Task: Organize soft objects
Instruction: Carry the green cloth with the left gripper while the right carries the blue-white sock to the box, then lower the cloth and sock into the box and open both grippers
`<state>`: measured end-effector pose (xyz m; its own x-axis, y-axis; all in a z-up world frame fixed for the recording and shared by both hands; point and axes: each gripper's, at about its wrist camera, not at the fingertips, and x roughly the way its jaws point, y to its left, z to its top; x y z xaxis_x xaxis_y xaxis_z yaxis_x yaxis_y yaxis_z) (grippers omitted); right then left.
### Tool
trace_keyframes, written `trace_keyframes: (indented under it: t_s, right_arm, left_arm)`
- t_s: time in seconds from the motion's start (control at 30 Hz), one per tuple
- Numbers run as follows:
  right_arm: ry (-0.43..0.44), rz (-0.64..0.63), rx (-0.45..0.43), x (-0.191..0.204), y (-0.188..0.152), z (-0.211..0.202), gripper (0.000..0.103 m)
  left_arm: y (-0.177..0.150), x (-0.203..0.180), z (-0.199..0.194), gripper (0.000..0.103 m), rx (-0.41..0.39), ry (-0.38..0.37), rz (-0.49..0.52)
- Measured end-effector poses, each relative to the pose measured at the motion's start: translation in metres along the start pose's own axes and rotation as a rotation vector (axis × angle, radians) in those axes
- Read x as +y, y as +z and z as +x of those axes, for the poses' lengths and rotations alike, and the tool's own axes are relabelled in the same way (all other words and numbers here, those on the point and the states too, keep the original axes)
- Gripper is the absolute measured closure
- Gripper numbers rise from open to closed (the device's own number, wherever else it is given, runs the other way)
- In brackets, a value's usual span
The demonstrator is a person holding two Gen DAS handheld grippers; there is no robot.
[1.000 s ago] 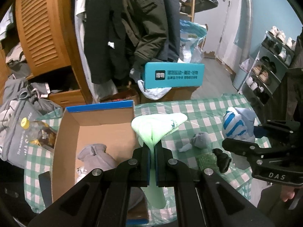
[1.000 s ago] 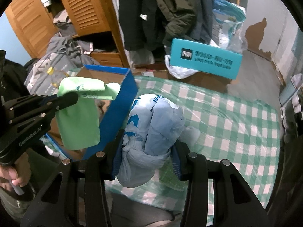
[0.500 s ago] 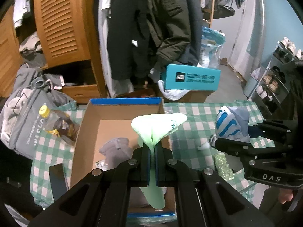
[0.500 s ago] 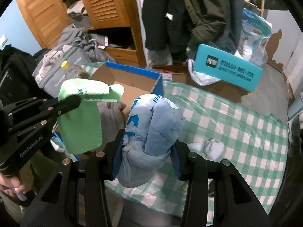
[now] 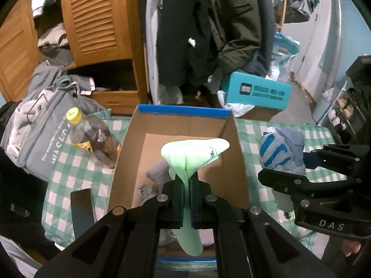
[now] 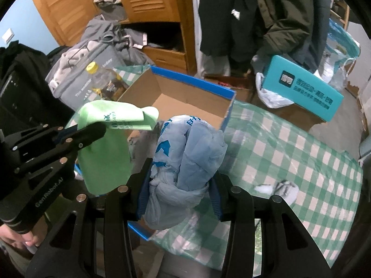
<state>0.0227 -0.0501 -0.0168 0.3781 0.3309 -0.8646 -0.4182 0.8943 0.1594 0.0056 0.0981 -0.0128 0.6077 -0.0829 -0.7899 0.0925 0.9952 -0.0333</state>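
A lived-in home, in a bedroom or entry corner crowded with clothes and storage.

You are facing a wooden wardrobe with louvred doors [image 5: 97,18], one compartment open and stuffed with folded laundry. Dark coats and jackets [image 5: 208,30] hang in a row beside it, and a heap of grey garments and a grey bag [image 6: 92,53] sits at its foot. To your right a shoe rack [image 5: 343,113] holds pairs of shoes against a pale blue wall [image 5: 347,23]. Your bench [image 6: 289,153] wears a green-and-white checked cloth, with an open cardboard box [image 5: 185,125] and a drink bottle [image 5: 92,139] on it.
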Motion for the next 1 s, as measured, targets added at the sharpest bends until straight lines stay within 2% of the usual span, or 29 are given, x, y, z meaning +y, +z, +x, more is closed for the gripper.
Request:
trace_keyframes:
  t_s: [0.4,0.67,0.73,0.83,0.9,1.0]
  right_arm:
    - [0.029,-0.012,0.072,0.018,0.009,0.038,0.06]
    - [0.054,0.0,0.076,0.017,0.013,0.05,0.057]
    - [0.06,0.001,0.075,0.017,0.014,0.051,0.056]
    - [0.05,0.002,0.071,0.016,0.014,0.051,0.054]
    - [0.041,0.004,0.07,0.015,0.014,0.051,0.049]
    - [0.04,0.012,0.063,0.011,0.014,0.049,0.044]
  left_arm:
    - [-0.011,0.019,0.027,0.099,0.073,0.037,-0.031]
    - [-0.014,0.024,0.035,0.098,0.094,0.058,-0.044]
    - [-0.014,0.026,0.036,0.094,0.1,0.062,-0.053]
    - [-0.014,0.029,0.038,0.079,0.104,0.07,-0.065]
    - [-0.014,0.029,0.036,0.059,0.089,0.082,-0.069]
    - [-0.012,0.028,0.032,0.054,0.073,0.088,-0.064]
